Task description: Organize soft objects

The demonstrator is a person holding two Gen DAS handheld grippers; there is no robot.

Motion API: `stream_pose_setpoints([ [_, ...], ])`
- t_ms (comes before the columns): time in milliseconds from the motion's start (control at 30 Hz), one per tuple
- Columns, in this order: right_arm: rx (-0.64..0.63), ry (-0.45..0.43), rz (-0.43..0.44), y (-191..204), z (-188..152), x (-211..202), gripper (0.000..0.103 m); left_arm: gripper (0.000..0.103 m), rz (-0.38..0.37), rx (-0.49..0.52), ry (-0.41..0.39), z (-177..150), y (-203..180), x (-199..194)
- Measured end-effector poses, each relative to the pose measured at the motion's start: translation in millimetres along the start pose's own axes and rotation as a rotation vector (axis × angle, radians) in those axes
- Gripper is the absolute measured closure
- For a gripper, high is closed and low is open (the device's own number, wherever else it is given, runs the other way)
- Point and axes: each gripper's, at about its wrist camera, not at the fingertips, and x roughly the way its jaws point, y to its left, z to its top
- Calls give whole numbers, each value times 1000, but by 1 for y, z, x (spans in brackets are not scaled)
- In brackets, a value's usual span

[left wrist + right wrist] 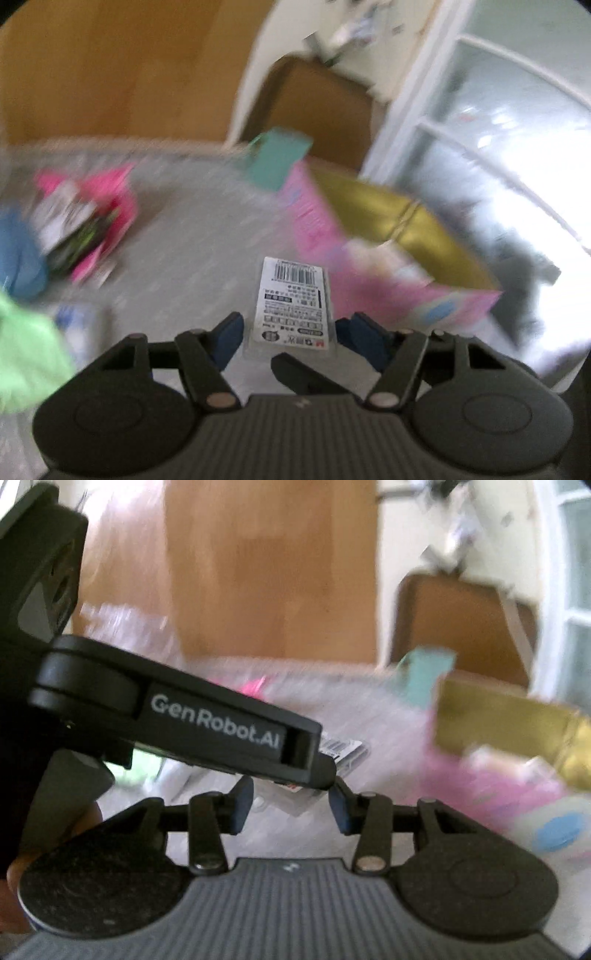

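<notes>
A: Currently, left gripper (290,334): what sits between the blue pads (231,332)?

B: A flat clear packet (291,302) with a white barcode label. It stands in the gap and points forward from the tool. The left pad looks to be touching its edge; the right pad is just beside the other edge. Contact on the right cannot be confirmed. Entry: grasp state cannot tell.

A: Surroundings ahead of that tool?

B: Grey speckled surface (192,229), heavily motion-blurred. Ahead and to the right, a pink box (388,280) with a gold lining. A teal block (277,158) sits at its far corner. Ahead and to the left, a pink packet (92,218) with a dark print, a blue soft item (18,254) beside it. Close on the left, a green cloth (26,354).

A: Right gripper (291,805)?

B: Jaws spread apart, nothing pinched between the fingers (242,805). The left tool crosses just ahead of it from the left, marked "GenRobot.AI". The barcode packet shows past that tool's tip (341,751), ahead of the right gripper's gap and not touching its pads.

A: Anything else from the right view?

B: The pink box lies ahead to the right (480,786), with the teal block beyond it (424,679). A brown cardboard piece (461,624) leans against the far wall. Fine detail is lost to blur.
</notes>
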Motion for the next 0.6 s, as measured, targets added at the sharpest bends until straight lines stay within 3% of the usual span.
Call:
stream_pose_setpoints([
  [133, -23, -127, -111, -28, 26, -36, 55, 38, -77, 95, -101, 30, -55, -10],
  [233, -33, -169, -232, -69, 31, -53, 55, 38, -161, 159, -112, 54, -104, 14],
  [433, 87, -125, -364, -170, 11, -64, 55, 38, -276, 258, -31, 63, -199, 106],
  [567, 139, -68, -410, -215, -1, -44, 53, 35, -297, 229, 30, 59, -224, 166],
  [600, 131, -50, -433, -222, -2, -40, 47, 33, -290, 220, 48, 58, -227, 178],
])
